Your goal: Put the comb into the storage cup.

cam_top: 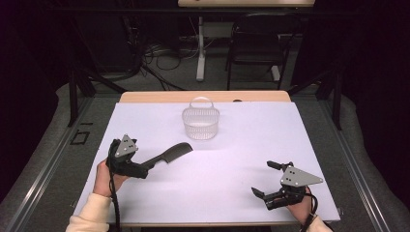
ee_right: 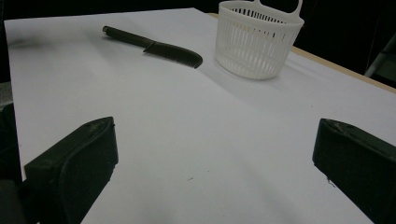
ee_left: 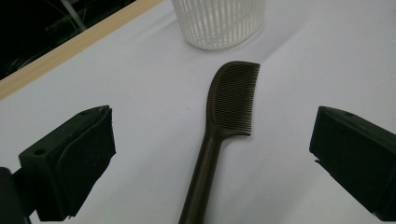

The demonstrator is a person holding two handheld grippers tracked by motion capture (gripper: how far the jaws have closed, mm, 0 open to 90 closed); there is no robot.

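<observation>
Here the white slatted basket [cam_top: 200, 123] stands upright on the white sheet [cam_top: 241, 159] that covers the table, toward the far edge, and serves as the landmark for everything else. A dark comb [cam_top: 167, 154] lies flat on the sheet just on the near-left side of the basket, its toothed head pointing toward the basket and close to it but apart from it, its handle running away toward the left gripper [cam_top: 145, 170]. In the left gripper view the comb [ee_left: 219, 140] lies between the two black jaws, which stand wide apart on either side of the handle without touching it; the basket [ee_left: 218, 21] sits just beyond the comb's head. The left hand [cam_top: 104, 178] holds that gripper low over the sheet. The right gripper [cam_top: 265, 180] is well to the near-right of the basket, held by the right hand [cam_top: 302, 209], its jaws also spread wide with nothing between them. From the right gripper view the basket [ee_right: 257, 39] shows its loop handle at the far rim, with the comb [ee_right: 154, 46] lying beside it.
</observation>
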